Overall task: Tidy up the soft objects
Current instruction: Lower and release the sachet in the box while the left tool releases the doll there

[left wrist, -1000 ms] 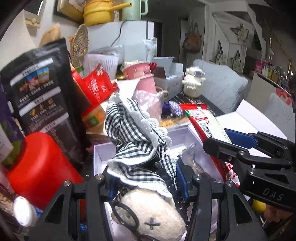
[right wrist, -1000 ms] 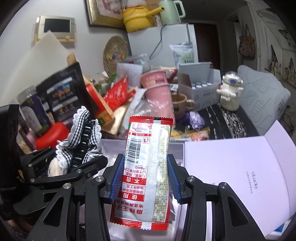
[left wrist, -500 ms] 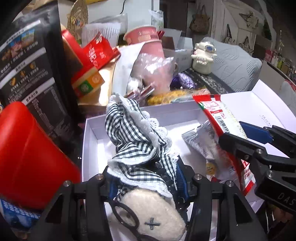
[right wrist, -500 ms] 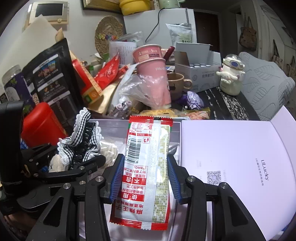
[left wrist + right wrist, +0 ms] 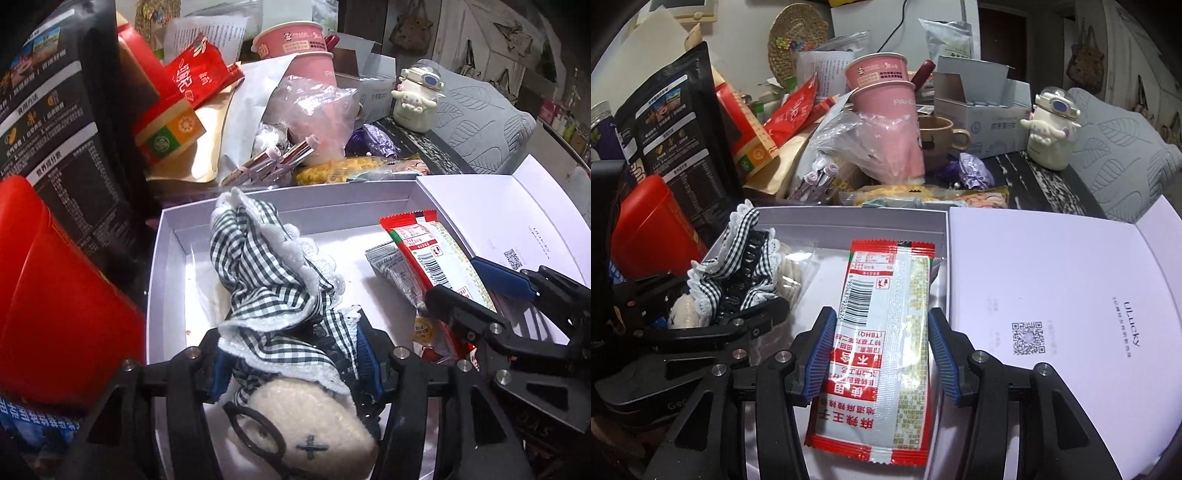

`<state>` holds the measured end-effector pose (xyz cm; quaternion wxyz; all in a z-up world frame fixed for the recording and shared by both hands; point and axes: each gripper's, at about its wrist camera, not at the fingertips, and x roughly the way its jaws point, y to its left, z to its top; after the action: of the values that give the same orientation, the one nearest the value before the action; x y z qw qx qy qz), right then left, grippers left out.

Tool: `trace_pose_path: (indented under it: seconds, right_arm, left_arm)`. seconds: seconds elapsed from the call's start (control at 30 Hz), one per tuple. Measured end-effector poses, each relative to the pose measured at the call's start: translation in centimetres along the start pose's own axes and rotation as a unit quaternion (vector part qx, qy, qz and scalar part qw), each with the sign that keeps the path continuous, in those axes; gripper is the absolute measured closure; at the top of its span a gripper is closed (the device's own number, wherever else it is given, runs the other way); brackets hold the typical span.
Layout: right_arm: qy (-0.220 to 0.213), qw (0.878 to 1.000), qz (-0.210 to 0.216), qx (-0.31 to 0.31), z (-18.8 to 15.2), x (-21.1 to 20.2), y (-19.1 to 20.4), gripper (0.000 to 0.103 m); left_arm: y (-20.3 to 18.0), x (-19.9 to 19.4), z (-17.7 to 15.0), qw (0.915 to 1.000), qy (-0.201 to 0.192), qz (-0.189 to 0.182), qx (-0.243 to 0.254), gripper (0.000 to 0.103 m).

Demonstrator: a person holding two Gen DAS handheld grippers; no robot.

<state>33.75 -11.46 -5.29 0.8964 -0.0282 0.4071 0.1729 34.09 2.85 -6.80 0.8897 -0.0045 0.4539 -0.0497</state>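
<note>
A black-and-white gingham plush hair clip (image 5: 273,280) with lace trim and a cream plush face sits between the pads of my left gripper (image 5: 295,369). Its jaws are opening, but the pads still touch the fabric. The clip hangs low over the left half of the open white box (image 5: 258,195). In the right wrist view a red-and-white snack packet (image 5: 882,332) lies flat in the box (image 5: 849,214) between the blue pads of my right gripper (image 5: 879,347). These jaws are opening too, with a thin gap on each side of the packet.
The box lid (image 5: 1052,277) lies open to the right. A silver sachet (image 5: 388,266) rests in the box beside the packet. Behind the box are pink paper cups (image 5: 886,110), a plastic bag, red packets and a cream figurine (image 5: 1052,129). A red container (image 5: 55,295) stands left.
Both grippers have come down and tilted towards the box, which now fills the views. The right jaws have spread away from the packet. The left jaws have widened slightly around the clip.
</note>
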Motion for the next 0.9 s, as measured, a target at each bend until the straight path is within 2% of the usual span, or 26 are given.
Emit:
trace_pose_path:
  seconds: [0.2, 0.27, 0.37, 0.43, 0.9]
  right_arm:
    - [0.002, 1.0, 0.001, -0.003, 0.1, -0.5, 0.2, 0.05]
    - [-0.004, 1.0, -0.005, -0.007, 0.2, -1.0, 0.3, 0.045]
    - [-0.012, 1.0, -0.018, -0.014, 0.4, -1.8, 0.5, 0.043]
    - [-0.016, 1.0, -0.016, -0.014, 0.6, -2.4, 0.5, 0.043]
    - [-0.045, 0.999, -0.012, 0.002, 0.4, -7.0, 0.6, 0.042]
  left_arm:
    - [-0.4, -0.9, 0.1, 0.9998, -0.01, 0.013, 0.008, 0.042]
    - [-0.3, -1.5, 0.1, 0.9998, -0.014, 0.013, 0.008, 0.041]
    - [-0.2, -2.1, 0.0, 0.9996, -0.02, 0.018, 0.004, 0.031]
    - [-0.4, -2.8, 0.0, 0.9992, -0.03, 0.023, 0.009, 0.029]
    - [-1.0, -7.9, 0.2, 0.9965, -0.081, 0.022, 0.004, 0.028]
